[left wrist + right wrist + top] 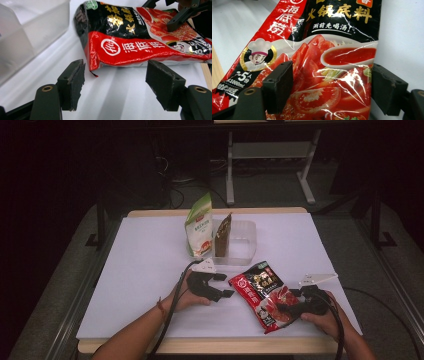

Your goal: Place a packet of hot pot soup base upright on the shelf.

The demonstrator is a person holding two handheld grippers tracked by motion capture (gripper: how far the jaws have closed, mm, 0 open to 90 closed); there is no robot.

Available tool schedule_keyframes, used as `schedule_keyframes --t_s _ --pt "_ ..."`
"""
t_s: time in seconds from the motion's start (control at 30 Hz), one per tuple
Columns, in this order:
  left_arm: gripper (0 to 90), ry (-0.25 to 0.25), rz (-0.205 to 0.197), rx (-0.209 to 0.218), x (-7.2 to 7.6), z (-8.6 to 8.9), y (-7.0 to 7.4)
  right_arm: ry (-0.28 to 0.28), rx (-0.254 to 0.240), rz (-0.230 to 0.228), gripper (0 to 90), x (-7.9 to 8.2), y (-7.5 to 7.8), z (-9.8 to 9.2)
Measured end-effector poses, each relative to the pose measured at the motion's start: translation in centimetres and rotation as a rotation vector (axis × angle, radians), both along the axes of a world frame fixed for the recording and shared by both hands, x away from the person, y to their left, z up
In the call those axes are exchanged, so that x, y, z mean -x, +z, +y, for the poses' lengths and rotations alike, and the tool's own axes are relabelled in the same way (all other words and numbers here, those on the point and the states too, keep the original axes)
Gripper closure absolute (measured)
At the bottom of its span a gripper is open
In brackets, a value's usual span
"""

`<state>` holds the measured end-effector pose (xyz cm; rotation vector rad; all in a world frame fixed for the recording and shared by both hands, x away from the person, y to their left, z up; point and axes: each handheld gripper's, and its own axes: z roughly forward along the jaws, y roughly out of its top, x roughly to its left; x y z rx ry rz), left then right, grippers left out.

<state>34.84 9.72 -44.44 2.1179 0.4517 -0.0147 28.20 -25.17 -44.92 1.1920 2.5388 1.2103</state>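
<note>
This looks like a lab or recording workroom rather than a home: a white-topped rectangular table with a pale wooden edge stands alone on a grey carpeted floor in a dark room. Behind it are the white metal legs of another desk and loose black cables on the floor, with dark metal stand feet beside the table. Grocery goods are set out as props, among them a clear plastic rectangular tub and a white-and-green standing pouch.
</note>
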Motion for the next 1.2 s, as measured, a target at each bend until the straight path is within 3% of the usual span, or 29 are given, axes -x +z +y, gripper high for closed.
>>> schedule_keyframes --t_s 0.1,0.17,0.23,0.37,0.67,0.9,1.0,1.1,1.2 --pt "30.1 0.003 0.024 -0.011 0.0 -0.5 -0.5 0.003 -0.005 0.005 23.4 0.0 -0.1 0.2" --pt "31.4 0.022 0.079 0.002 0.0 -0.8 -0.7 0.019 -0.014 0.012 24.8 0.0 -0.1 0.1" --pt "31.3 0.040 0.084 -0.008 0.0 -1.2 -0.9 0.030 -0.027 0.020 25.6 -0.1 -0.3 0.1" --pt "29.1 0.028 0.149 0.005 -0.1 -1.9 -1.5 0.040 -0.031 0.019 25.9 -0.2 -0.3 0.2" --pt "19.1 0.023 0.249 0.058 -0.4 -3.2 -1.8 0.005 -0.049 0.009 31.0 -0.1 -0.6 0.4" --pt "18.6 0.034 0.213 0.026 -0.2 -4.0 -1.7 -0.003 -0.062 -0.021 41.5 -0.1 -0.6 0.6" --pt "23.5 0.038 0.160 -0.003 0.1 -4.3 -1.6 0.018 -0.078 -0.049 50.3 0.1 -0.5 1.0" --pt "26.5 0.048 0.174 0.007 0.0 -4.2 -1.7 0.042 -0.056 -0.071 52.9 0.2 -0.3 1.8" --pt "29.4 0.046 0.185 0.016 -0.2 -4.2 -1.7 0.039 -0.066 -0.090 59.4 0.2 -0.2 1.7"
